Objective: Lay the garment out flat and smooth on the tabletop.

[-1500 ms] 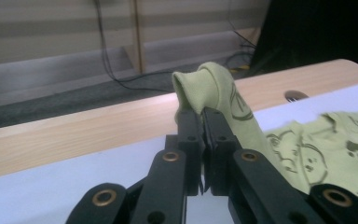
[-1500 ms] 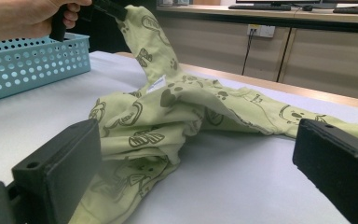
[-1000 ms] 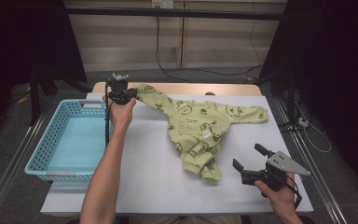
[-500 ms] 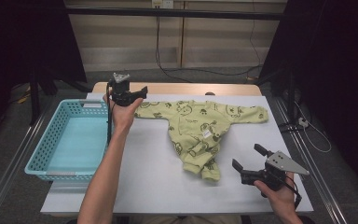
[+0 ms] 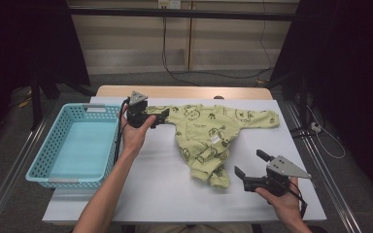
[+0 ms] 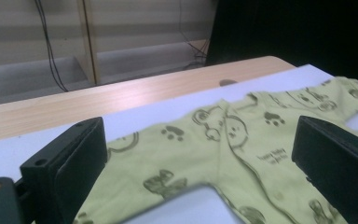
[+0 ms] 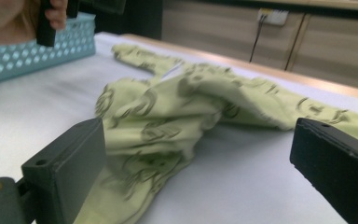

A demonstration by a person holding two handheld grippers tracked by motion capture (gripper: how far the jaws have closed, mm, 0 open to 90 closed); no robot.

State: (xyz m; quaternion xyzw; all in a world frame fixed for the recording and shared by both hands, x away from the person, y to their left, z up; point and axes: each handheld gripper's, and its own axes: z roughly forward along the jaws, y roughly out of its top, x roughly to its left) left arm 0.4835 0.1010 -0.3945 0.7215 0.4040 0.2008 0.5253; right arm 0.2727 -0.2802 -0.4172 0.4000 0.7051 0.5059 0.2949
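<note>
**Sleeve let go, both grippers wide**

At the left of the high view stands a light-blue plastic mesh basket (image 5: 73, 145), nothing inside it. Just right of it, the left gripper (image 5: 161, 118) is held at the sleeve end of the pale green baby garment with dark animal prints (image 5: 209, 136), which lies spread on the white table cover (image 5: 155, 189) from the centre to the upper right of the frame. Its jaws have just been opening and now stand wide. In the left gripper view the sleeve (image 6: 177, 158) lies flat between and beyond the fingers (image 6: 70, 172), touched by neither pad (the cloth rests on the table). At the lower right, the right gripper (image 5: 252, 162) is spread wide too, holding nothing. The garment's bunched lower end (image 7: 154, 130) lies just ahead of its fingers (image 7: 67, 168).
</note>
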